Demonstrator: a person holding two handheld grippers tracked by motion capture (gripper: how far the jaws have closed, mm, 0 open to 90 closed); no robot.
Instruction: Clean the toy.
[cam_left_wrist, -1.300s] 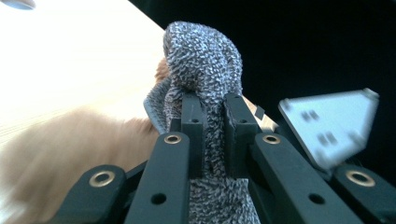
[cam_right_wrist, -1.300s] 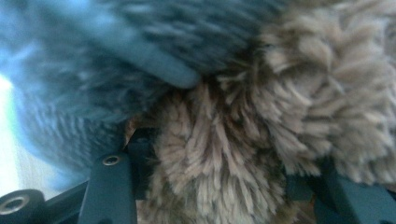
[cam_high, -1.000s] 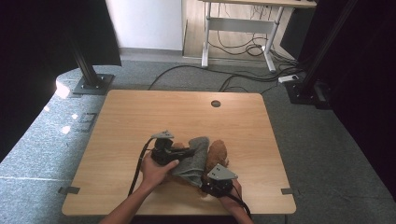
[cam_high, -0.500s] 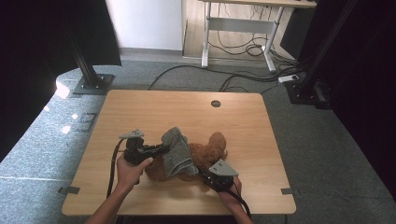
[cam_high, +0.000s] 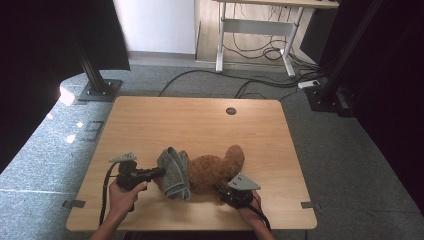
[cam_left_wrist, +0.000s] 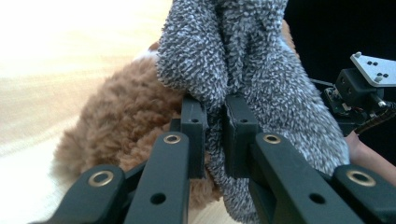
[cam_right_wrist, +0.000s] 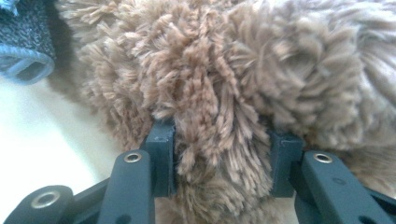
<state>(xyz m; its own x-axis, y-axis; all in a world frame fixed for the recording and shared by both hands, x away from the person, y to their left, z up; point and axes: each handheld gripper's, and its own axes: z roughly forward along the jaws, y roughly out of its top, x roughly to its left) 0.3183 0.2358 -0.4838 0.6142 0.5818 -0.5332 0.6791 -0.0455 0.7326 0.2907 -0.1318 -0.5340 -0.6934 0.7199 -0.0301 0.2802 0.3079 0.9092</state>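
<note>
Wooden tabletop (cam_high: 200, 125), grey carpet round it, cables trailing under a desk beyond, and the action sits at the near edge. Left claw (cam_left_wrist: 215, 116) is pinching a fold of the grey towel (cam_high: 173, 172), jaws pressed nearly together on the terry cloth, drawing it off to the side. Right claw (cam_right_wrist: 219, 154) has just been closing and now squeezes a tuft of the brown plush toy (cam_high: 215, 170), most likely to pin it down so the cloth can slide free. That towel drapes over the toy's left end, touching it. No containers anywhere on this surface, just toy and cloth lying bare on wood.
</note>
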